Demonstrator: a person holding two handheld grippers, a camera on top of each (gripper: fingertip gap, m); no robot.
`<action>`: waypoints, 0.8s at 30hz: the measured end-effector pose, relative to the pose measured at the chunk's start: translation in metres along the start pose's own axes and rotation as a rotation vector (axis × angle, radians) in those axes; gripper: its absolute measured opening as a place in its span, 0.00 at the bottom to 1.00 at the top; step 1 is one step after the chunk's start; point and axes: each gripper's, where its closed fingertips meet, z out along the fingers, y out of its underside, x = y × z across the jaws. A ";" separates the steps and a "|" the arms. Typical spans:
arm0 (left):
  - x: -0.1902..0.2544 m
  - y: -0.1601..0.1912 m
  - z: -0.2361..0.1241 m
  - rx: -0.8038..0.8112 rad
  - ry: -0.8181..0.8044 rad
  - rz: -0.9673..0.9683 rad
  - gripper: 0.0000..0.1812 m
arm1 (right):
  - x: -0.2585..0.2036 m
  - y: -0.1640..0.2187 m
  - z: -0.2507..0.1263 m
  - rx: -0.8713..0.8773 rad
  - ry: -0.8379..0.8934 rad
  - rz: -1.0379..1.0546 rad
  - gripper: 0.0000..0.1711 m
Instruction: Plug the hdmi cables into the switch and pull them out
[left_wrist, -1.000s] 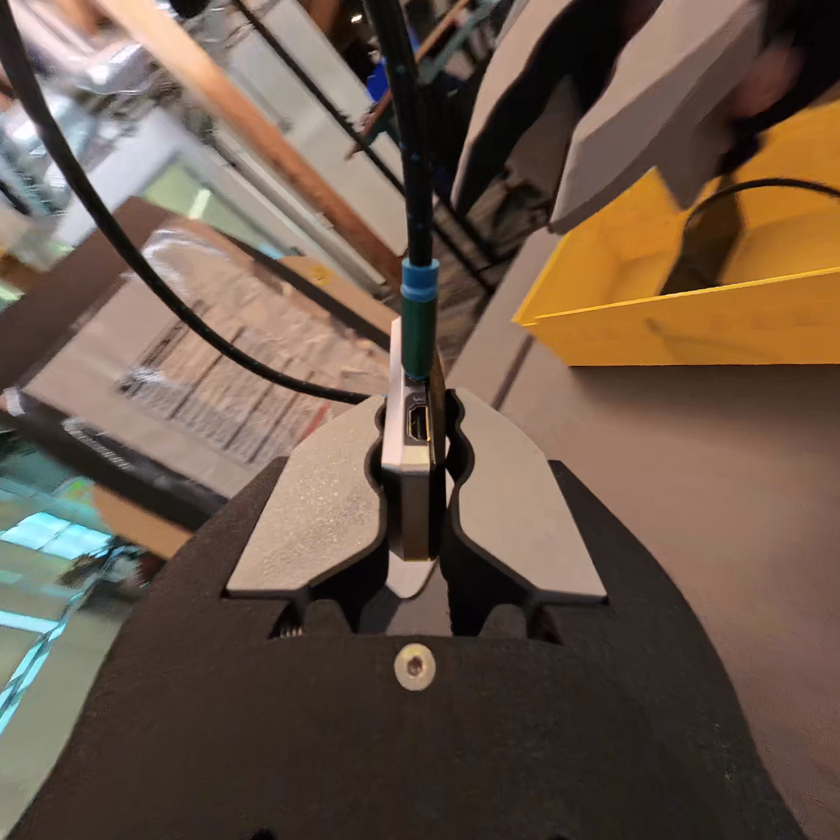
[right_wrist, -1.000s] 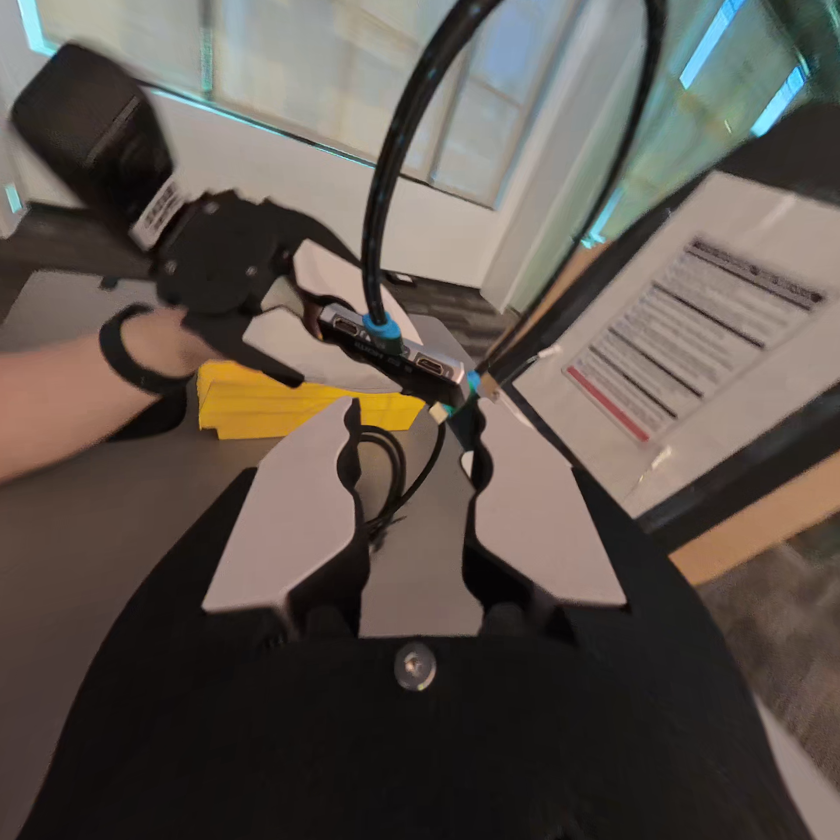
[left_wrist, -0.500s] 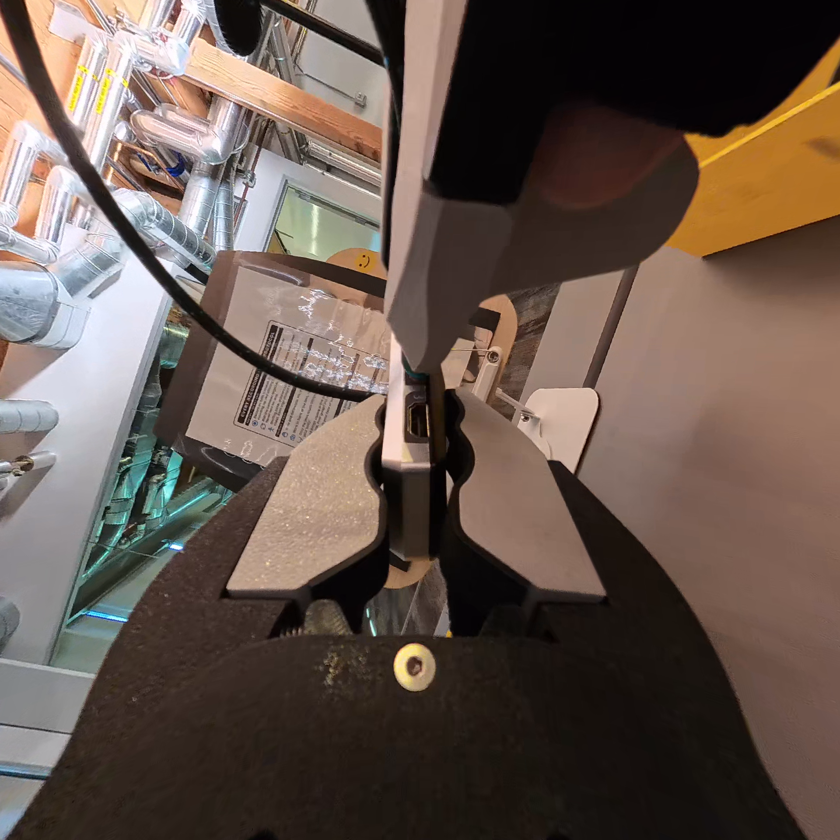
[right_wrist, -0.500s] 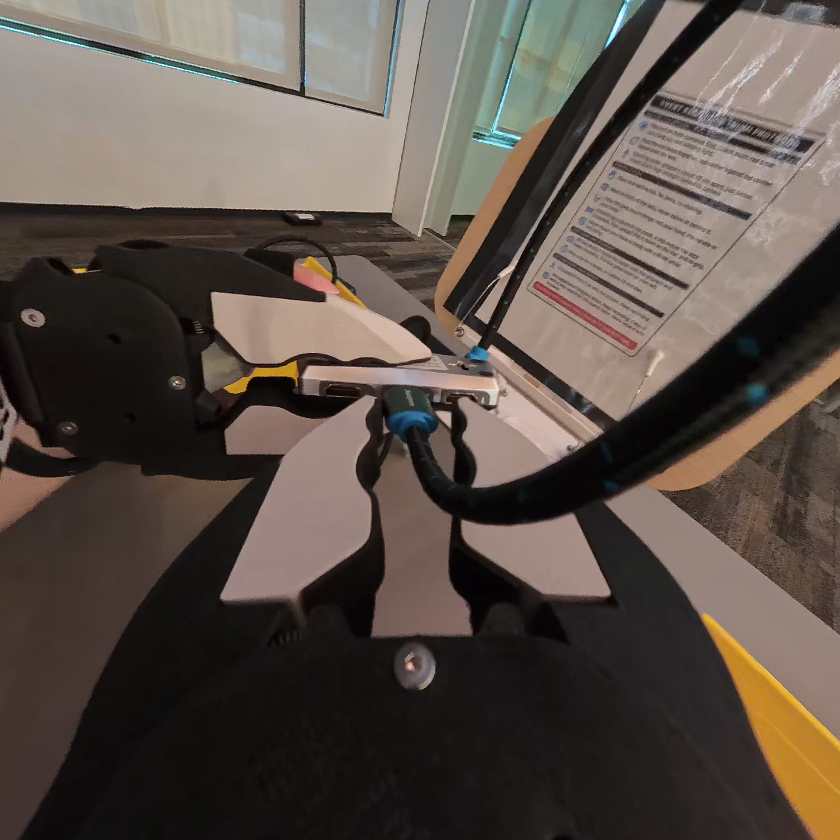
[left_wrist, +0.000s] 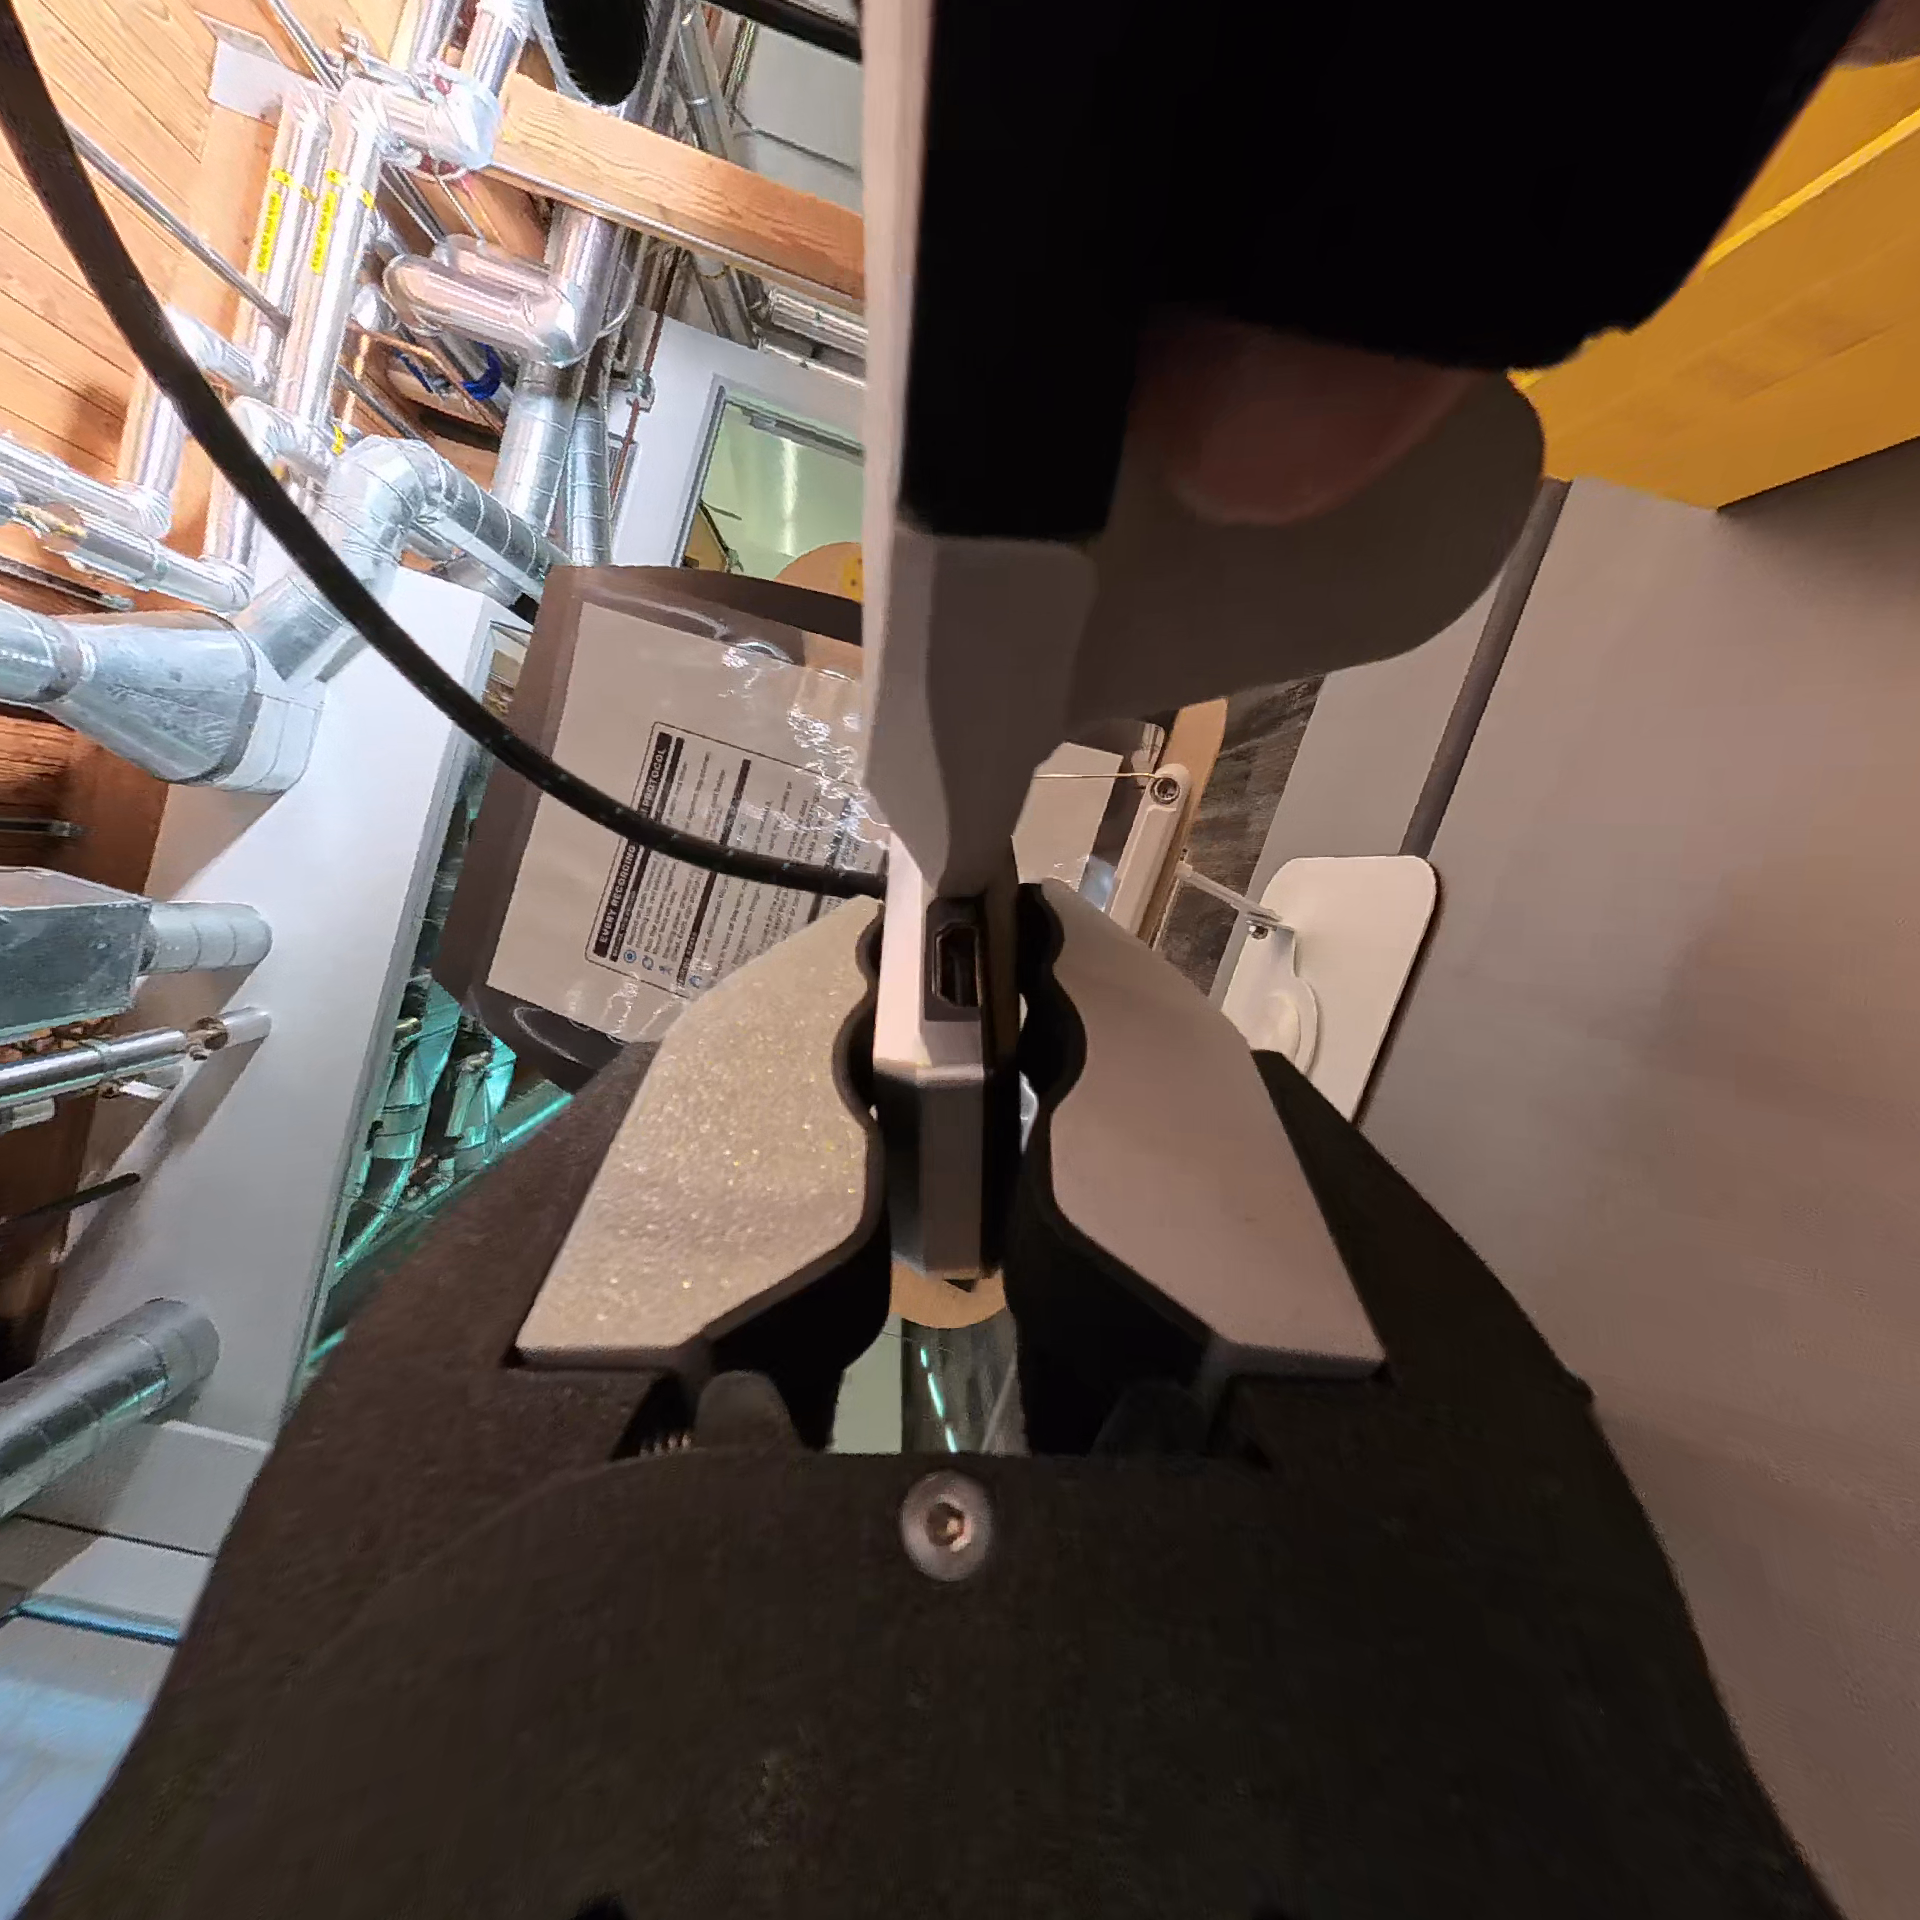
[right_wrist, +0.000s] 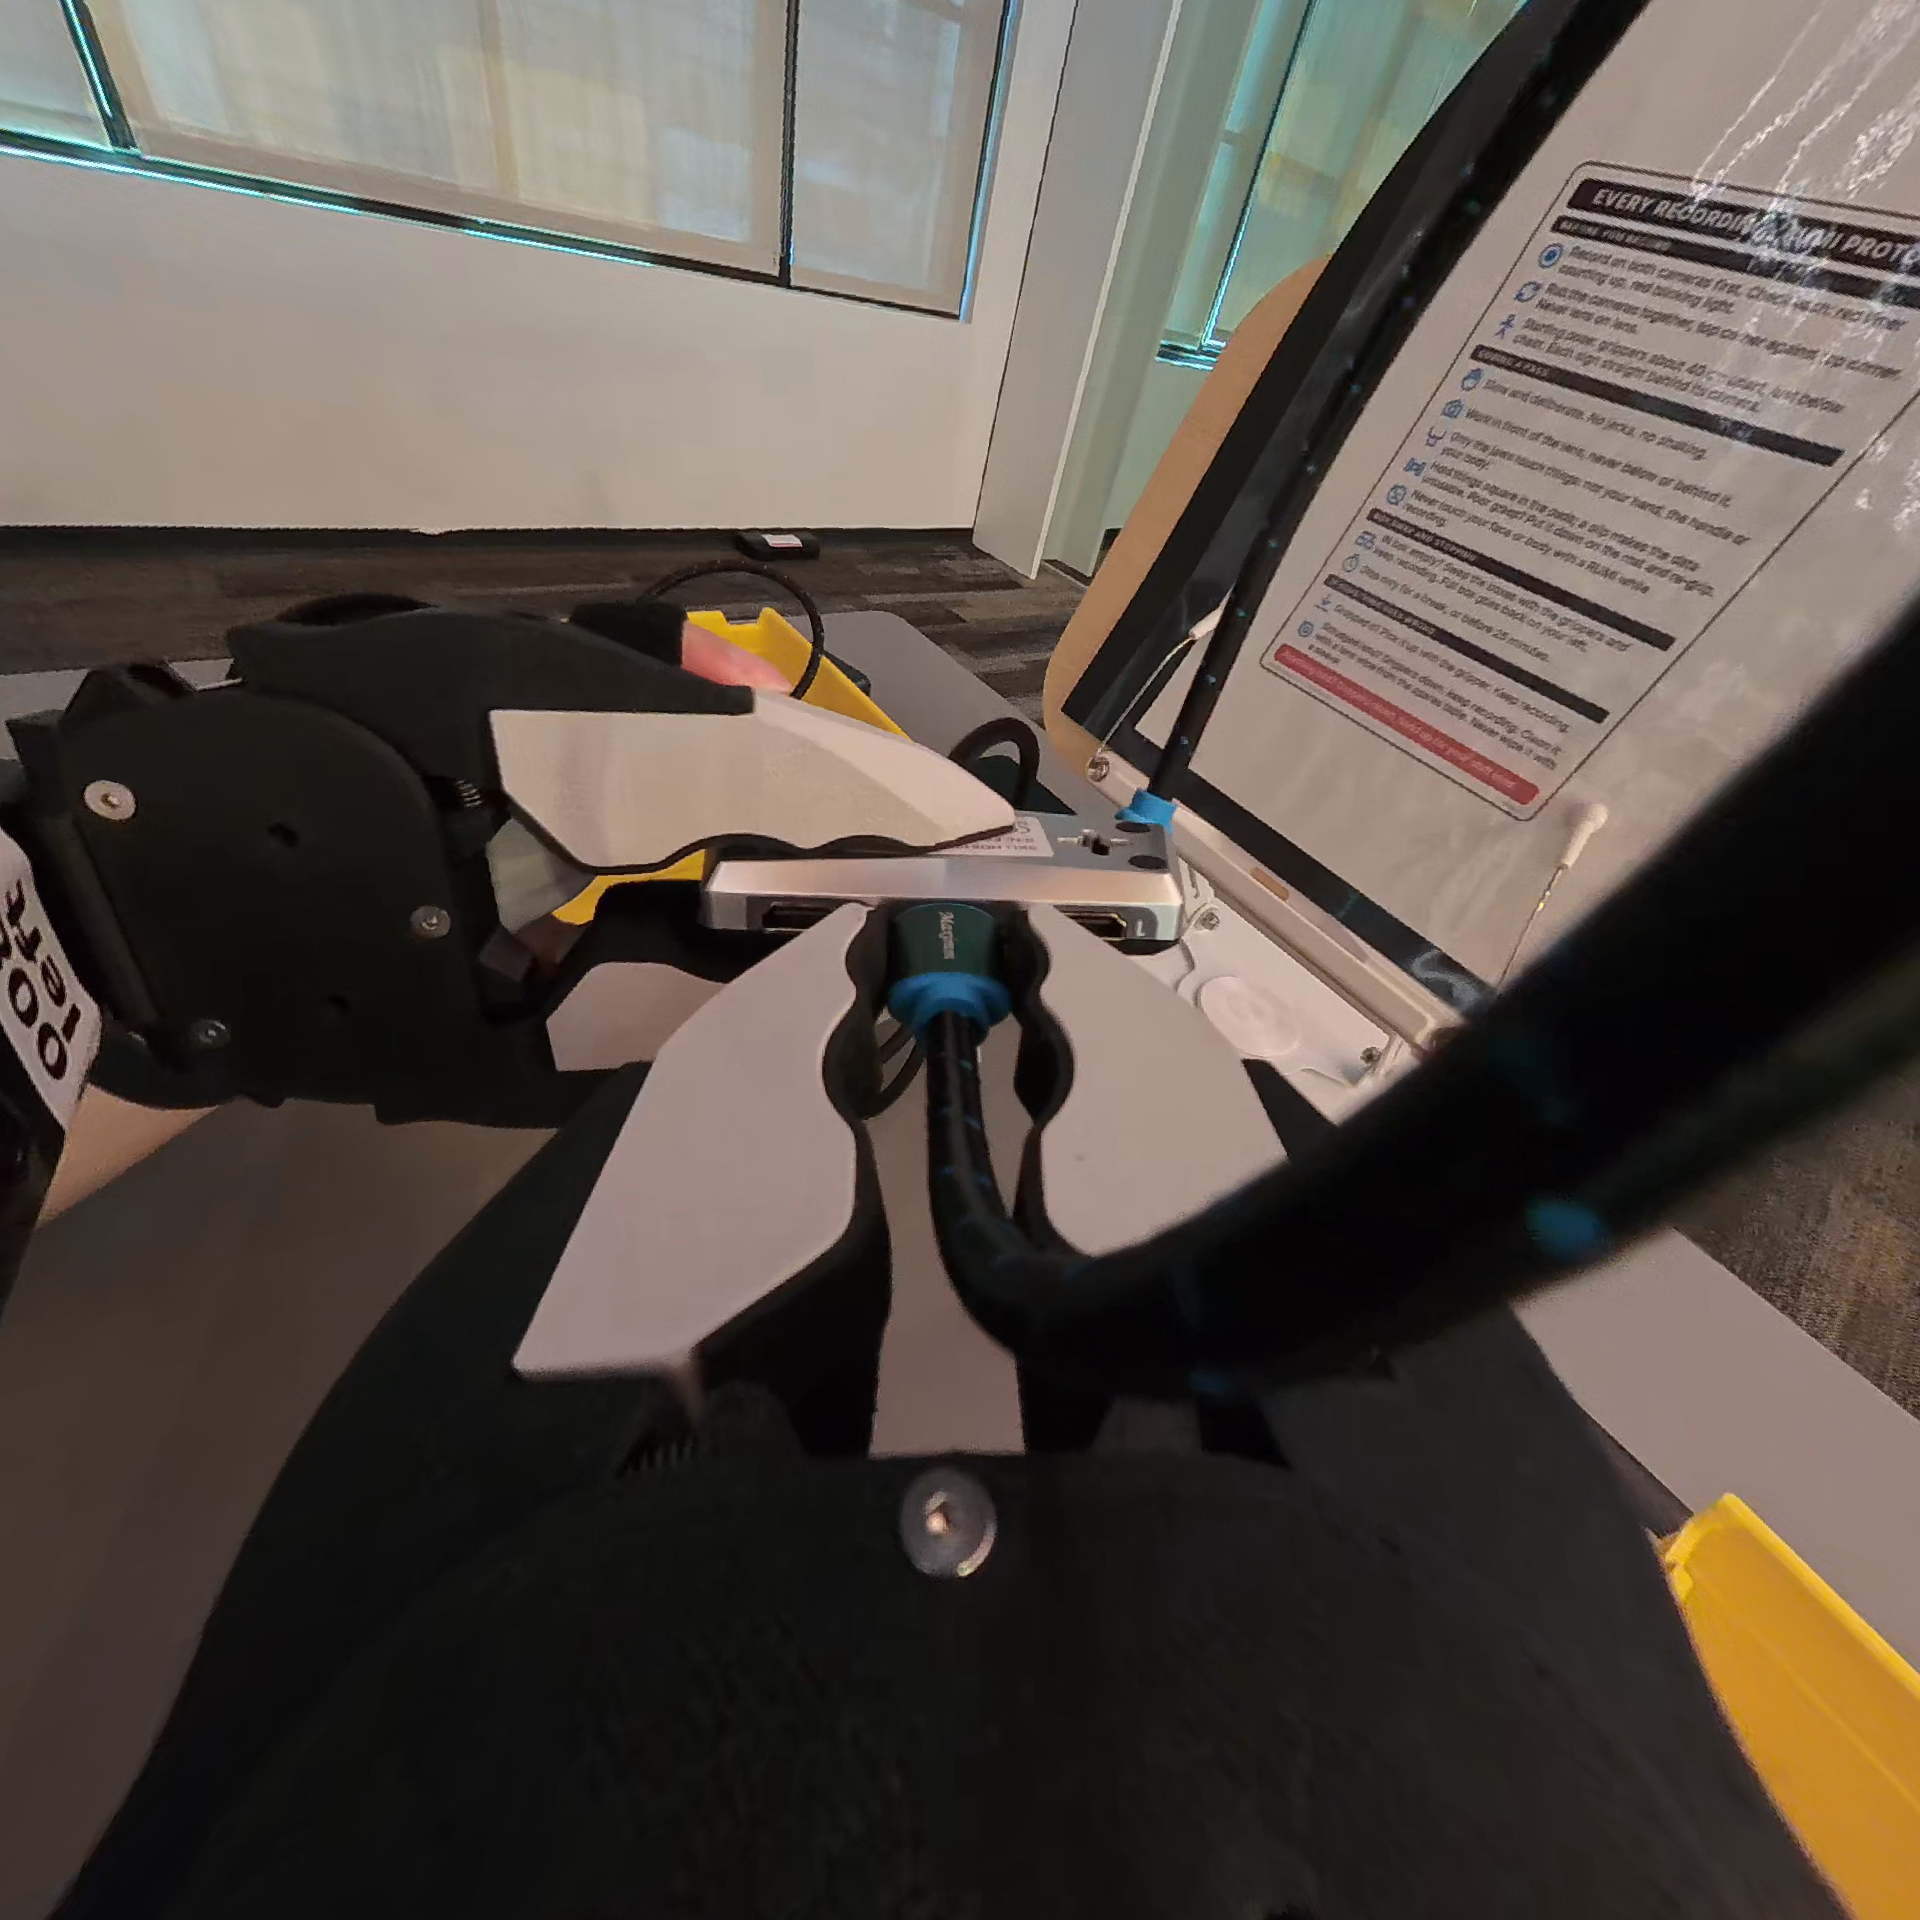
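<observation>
The left claw (left_wrist: 951, 997) was clamped on one end of the slim silver metal HDMI switch (left_wrist: 930, 1132), which it held edge-on above the grey bench (left_wrist: 1704, 1039), an empty port facing the camera. In the right wrist view the switch (right_wrist: 940, 885) lay flat in the air, with open ports to either side of the occupied middle one. The right claw (right_wrist: 951, 961) was closed around the dark green plug with a blue collar (right_wrist: 943, 961), seated in that middle port. From it the thick black braided cable with blue flecks (right_wrist: 1351, 1236) curved back between the fingers and rose to the upper right. A second, thinner black cable with a blue collar (right_wrist: 1153, 795) stood plugged into the far edge of the switch. Behind stood a laminated white instruction sheet in a dark frame (right_wrist: 1558, 468). A yellow plastic bin (right_wrist: 1808, 1704) sat on the bench at lower right, and another yellow bin (right_wrist: 774, 649) beyond the left claw.
</observation>
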 end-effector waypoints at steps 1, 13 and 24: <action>0.000 0.000 0.000 0.004 -0.002 -0.007 0.12 | 0.000 -0.001 0.000 0.005 0.003 -0.003 0.13; 0.006 0.001 0.004 0.009 0.044 -0.059 0.12 | -0.001 0.004 0.000 -0.043 0.065 -0.059 0.13; 0.020 0.005 0.011 -0.066 0.113 -0.107 0.12 | 0.005 0.016 0.003 -0.106 0.129 -0.102 0.13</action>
